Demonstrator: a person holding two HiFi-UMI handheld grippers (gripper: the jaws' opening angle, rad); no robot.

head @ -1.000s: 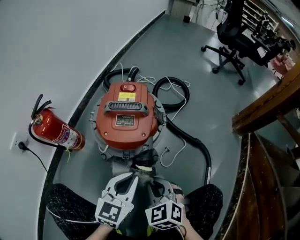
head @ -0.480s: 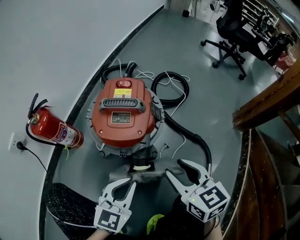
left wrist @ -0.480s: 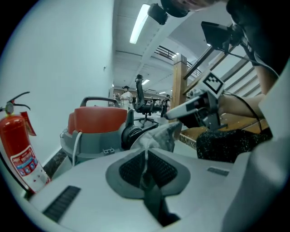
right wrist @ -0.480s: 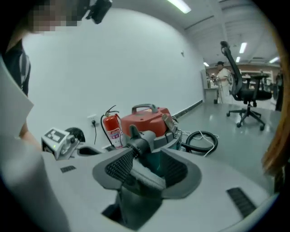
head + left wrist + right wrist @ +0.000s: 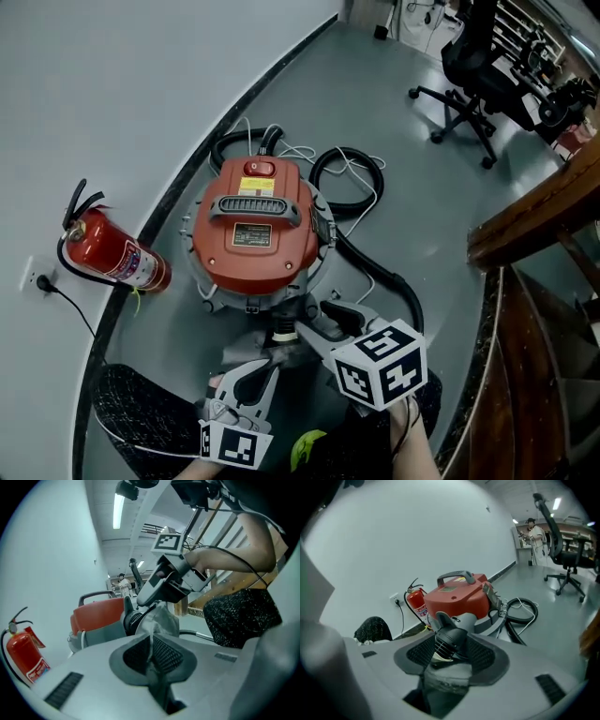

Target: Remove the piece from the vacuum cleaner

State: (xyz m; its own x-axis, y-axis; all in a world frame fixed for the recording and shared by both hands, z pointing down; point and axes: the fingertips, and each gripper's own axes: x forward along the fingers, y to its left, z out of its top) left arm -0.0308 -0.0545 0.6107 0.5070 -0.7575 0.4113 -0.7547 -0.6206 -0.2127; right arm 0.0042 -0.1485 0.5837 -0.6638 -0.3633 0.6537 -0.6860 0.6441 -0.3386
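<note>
The left gripper is pinching shut on the thin grey piece, which is sitting at the red vacuum cleaner's front port. The right gripper's jaws, having just been opening, are standing apart round the black ribbed collar. I'd be closing squarely there and pulling straight out, not tugging fabric.

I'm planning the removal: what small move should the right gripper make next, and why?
Probably close on the black ribbed collar on the red vacuum cleaner. The fingers of the right gripper have just been opening and straddle that collar without pressing, while the left gripper is shut on the grey fabric piece.
</note>
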